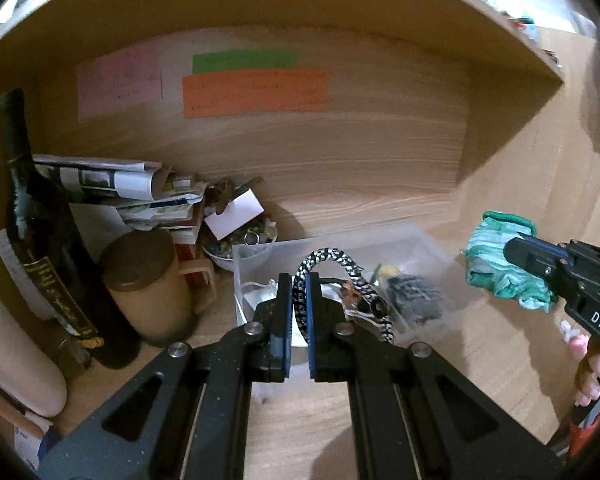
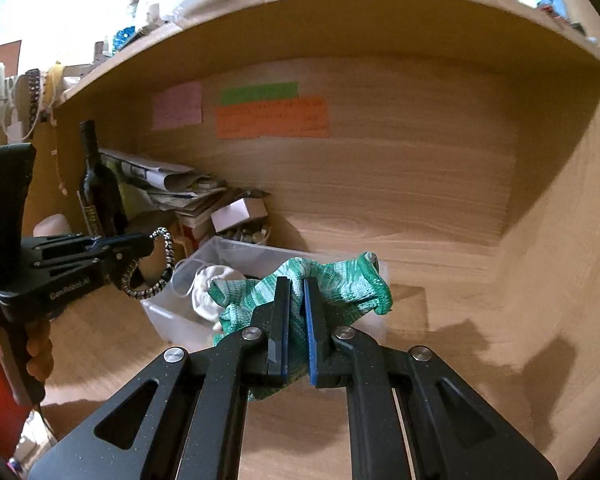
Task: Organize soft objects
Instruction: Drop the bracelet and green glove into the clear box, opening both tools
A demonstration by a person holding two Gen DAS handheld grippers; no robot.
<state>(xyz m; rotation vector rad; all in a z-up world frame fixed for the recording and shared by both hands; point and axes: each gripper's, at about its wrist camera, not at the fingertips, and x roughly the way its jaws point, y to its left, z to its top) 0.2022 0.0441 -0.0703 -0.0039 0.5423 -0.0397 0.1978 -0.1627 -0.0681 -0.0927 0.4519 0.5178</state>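
My left gripper point(image 1: 299, 280) is shut on a black-and-white braided cord loop point(image 1: 340, 276) and holds it over a clear plastic bin point(image 1: 416, 240) on the wooden shelf. My right gripper point(image 2: 296, 284) is shut on a green-and-white knitted cloth point(image 2: 340, 280) and holds it above the bin's right end point(image 2: 382, 276). In the left wrist view the cloth point(image 1: 496, 256) hangs from the right gripper point(image 1: 516, 250) at the right. In the right wrist view the cord point(image 2: 156, 264) hangs from the left gripper point(image 2: 148, 246) at the left. The bin holds a white soft item point(image 2: 208, 292) and dark small things point(image 1: 412, 296).
At the shelf's left stand a dark wine bottle point(image 1: 44, 240), a tan lidded mug point(image 1: 148, 284), a stack of papers point(image 1: 132, 192) and a bowl of small items point(image 1: 240, 240). Coloured notes point(image 1: 256, 92) are stuck on the back wall. A side wall point(image 2: 560, 220) closes the right.
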